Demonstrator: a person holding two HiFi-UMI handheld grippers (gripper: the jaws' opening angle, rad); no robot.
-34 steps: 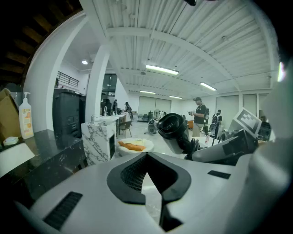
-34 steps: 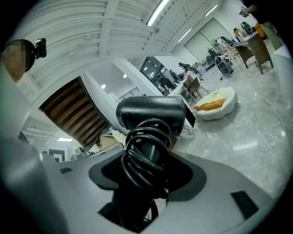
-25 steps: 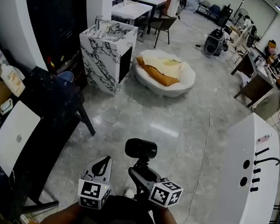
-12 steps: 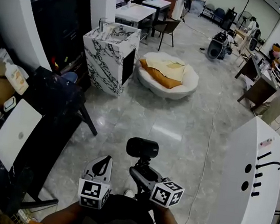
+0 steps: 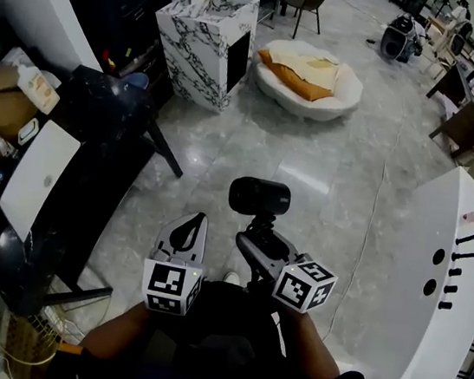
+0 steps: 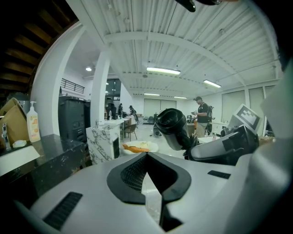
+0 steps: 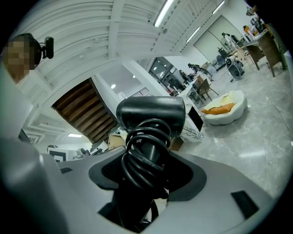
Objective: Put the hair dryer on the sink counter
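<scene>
**Carry the dryer upright to the counter**

Head view: the right gripper (image 5: 259, 234) is clamped on the handle of the hair dryer (image 5: 259, 197), whose barrel stands just above the jaws. The marbled sink counter (image 5: 209, 24), likely the goal, is well ahead of them. A firm grip and a level barrel would suit the walk.

Left gripper view: the left gripper (image 6: 149, 185) has its jaws together and empty, with the dryer off to their right.

Right gripper view: the dryer has a glossy black barrel, and its cord is coiled round the handle between the jaws. The coils could slip.
</scene>
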